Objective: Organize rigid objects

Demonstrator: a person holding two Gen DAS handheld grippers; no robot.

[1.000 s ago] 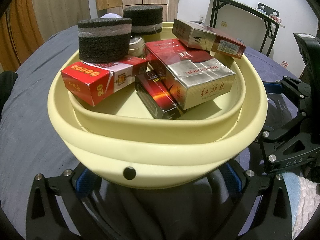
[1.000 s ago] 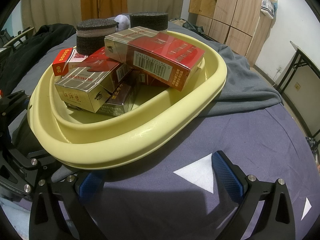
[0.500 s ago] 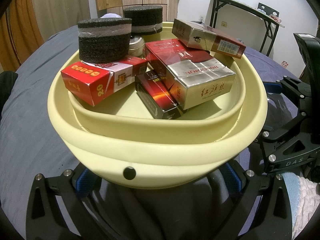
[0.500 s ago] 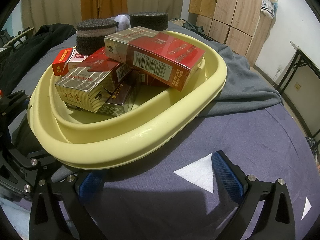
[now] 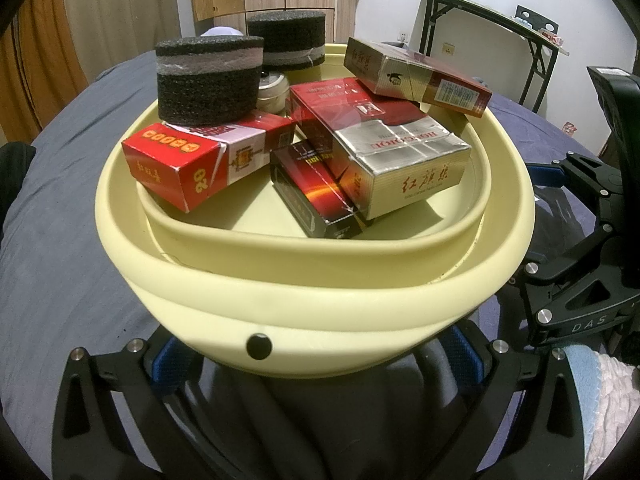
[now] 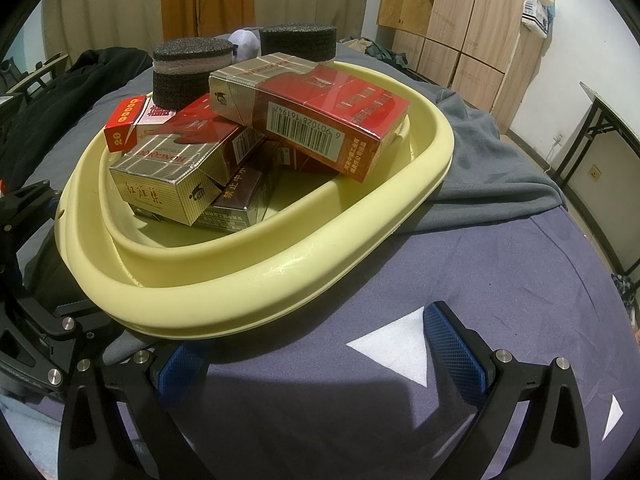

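Observation:
A pale yellow basin (image 5: 320, 300) (image 6: 248, 280) sits on a blue-grey cloth. It holds several cigarette boxes: a silver and red one (image 5: 400, 160) (image 6: 168, 176), a red one (image 5: 192, 160), a dark one (image 5: 312, 196) and a red one across the rim (image 5: 416, 76) (image 6: 320, 116). A black foam cylinder (image 5: 208, 80) (image 6: 192, 72) stands on the red box. My left gripper (image 5: 316, 356) is open, its blue pads (image 5: 168, 360) just below the basin's near wall. My right gripper (image 6: 324, 344) is open and empty beside the basin's rim.
A second foam cylinder (image 5: 286, 40) and a small white jar (image 5: 272, 88) stand at the basin's far side. A grey blanket (image 6: 480, 160) lies bunched to the right. A folding table (image 5: 492, 32) and wooden cabinets (image 6: 460, 24) stand behind.

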